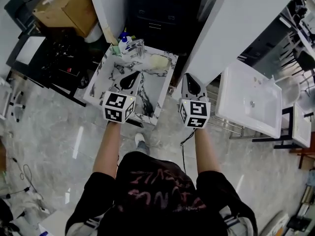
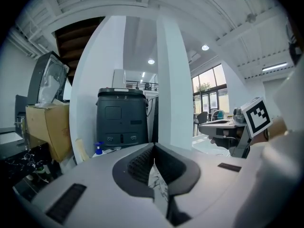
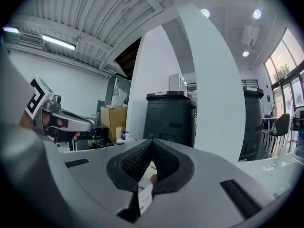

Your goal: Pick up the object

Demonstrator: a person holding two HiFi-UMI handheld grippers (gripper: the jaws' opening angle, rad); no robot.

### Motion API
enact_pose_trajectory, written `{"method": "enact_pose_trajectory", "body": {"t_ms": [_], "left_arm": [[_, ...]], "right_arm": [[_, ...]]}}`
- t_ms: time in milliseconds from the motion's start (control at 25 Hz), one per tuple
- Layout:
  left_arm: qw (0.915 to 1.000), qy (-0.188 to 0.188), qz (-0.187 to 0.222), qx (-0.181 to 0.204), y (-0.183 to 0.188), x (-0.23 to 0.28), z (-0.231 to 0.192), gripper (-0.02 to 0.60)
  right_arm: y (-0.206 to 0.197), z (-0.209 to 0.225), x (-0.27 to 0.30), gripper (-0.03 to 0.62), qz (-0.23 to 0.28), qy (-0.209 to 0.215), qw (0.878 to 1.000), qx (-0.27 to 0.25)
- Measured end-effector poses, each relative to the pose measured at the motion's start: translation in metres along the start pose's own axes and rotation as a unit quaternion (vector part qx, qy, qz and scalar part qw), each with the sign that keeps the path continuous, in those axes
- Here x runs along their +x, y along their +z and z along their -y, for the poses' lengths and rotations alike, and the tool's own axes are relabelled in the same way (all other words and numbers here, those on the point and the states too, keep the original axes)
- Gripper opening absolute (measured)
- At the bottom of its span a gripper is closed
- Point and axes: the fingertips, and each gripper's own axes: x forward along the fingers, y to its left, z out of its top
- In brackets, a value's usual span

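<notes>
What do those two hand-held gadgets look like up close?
The left claw and right claw are smooth grey shells with black ribbed pads lining the jaws. Each carries a white cube printed with black square markers. A thin dark cable hangs by the right one. The person wears a black short-sleeved T-shirt with pinkish lettering.

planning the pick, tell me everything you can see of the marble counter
The marble counter is a square white slab with black veining and a thick white edge. A blue-capped bottle and a pale yellow pad sit along its far edge. The shut left tool hangs over its middle.
</notes>
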Motion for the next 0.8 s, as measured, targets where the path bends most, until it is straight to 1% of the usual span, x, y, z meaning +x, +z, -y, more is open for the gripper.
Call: {"method": "enact_pose_trajectory", "body": {"t_ms": [160,360,640,800], "left_arm": [[0.9997,-0.026,0.002,-0.001,0.002,0.028,-0.028,0.017],[0.9986,-0.052,0.005,-0.002,0.003,0.051,-0.046,0.017],[0.9972,-0.075,-0.004,0.002,-0.002,0.074,-0.050,0.017],[0.9963,-0.086,-0.010,0.002,-0.003,0.091,-0.046,0.017]], "right_arm": [[0.005,-0.003,0.031,0.015,-0.002,-0.019,1.000,-0.001],[0.004,-0.001,0.051,0.015,-0.007,-0.044,0.999,0.000],[0.002,0.009,0.062,0.015,-0.012,-0.064,0.998,0.001],[-0.001,0.022,0.068,0.015,-0.016,-0.070,0.997,0.004]]}}
